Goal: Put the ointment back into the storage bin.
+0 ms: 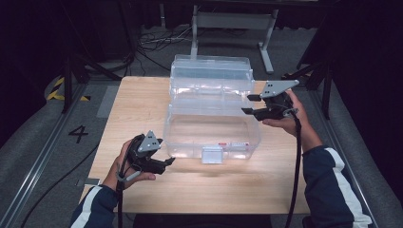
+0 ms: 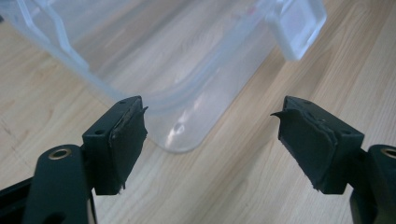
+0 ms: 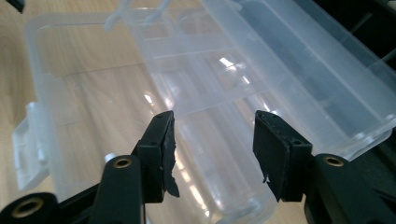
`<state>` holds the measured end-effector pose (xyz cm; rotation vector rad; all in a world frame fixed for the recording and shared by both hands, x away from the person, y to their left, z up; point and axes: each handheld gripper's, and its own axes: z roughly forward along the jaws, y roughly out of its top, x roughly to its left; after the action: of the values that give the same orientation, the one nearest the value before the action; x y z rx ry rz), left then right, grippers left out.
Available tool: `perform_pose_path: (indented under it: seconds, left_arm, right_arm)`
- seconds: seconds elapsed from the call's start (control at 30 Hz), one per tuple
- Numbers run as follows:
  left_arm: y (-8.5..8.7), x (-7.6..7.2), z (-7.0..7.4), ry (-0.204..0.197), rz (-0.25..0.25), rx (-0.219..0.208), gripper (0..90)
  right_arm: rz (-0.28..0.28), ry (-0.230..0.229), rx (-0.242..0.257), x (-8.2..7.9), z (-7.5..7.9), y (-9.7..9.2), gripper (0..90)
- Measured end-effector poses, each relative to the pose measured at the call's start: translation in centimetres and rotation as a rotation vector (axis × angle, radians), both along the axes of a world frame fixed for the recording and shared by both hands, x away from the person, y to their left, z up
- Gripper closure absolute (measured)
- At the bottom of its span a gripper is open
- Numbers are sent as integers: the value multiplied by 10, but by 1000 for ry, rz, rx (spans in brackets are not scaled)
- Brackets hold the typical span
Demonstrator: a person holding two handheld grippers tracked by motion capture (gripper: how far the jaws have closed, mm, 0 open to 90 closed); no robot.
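A: So, where's the clear plastic box sitting?

B: On the wooden table, a bit right of the middle, toward the far edge. Its long side runs left to right, and its lid is swung open and stands up at the far side, over the table's far edge.

A: Which way does it face?

B: The front faces the near edge. There's a small latch tab hanging from the middle of the near wall (you can also spot it at the top right of the left gripper view,).

A: And the left gripper?

B: Low on the near left, pointing right at the box's near-left corner. Its jaws stand wide apart with nothing between them; the corner lies just past the tips, not touching.

A: The right gripper?

B: It's at the right end of the box, raised to about rim height and pointing left. Its jaws are partly open, with nothing clamped. From its own camera the gripper looks down over the open box and the ribbed inside of the lid.

A: Anything inside the box?

B: It looks bare; the wood grain shows through the bottom.
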<state>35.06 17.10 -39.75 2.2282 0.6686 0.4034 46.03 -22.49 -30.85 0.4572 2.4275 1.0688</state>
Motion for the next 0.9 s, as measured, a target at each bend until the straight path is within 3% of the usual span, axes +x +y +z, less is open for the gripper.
perform_pose_path:
  seconds: [0.13,0.4,0.53,0.8,0.9]
  left_arm:
    - [-6,2,8,-21,-21,-6,237]
    - [-28,16,11,-22,-74,49,238]
    - [-39,23,9,-11,-113,96,253]
    - [-45,33,4,1,-139,126,281]
    - [-47,35,3,5,-182,144,380]
  right_arm:
    - [-8,-27,-9,9,9,8,488]
    - [-21,-38,-33,24,17,17,501]
    - [-42,-18,-47,39,18,20,499]
    - [-58,-1,-53,56,18,29,502]
    - [-62,14,-69,64,17,33,518]
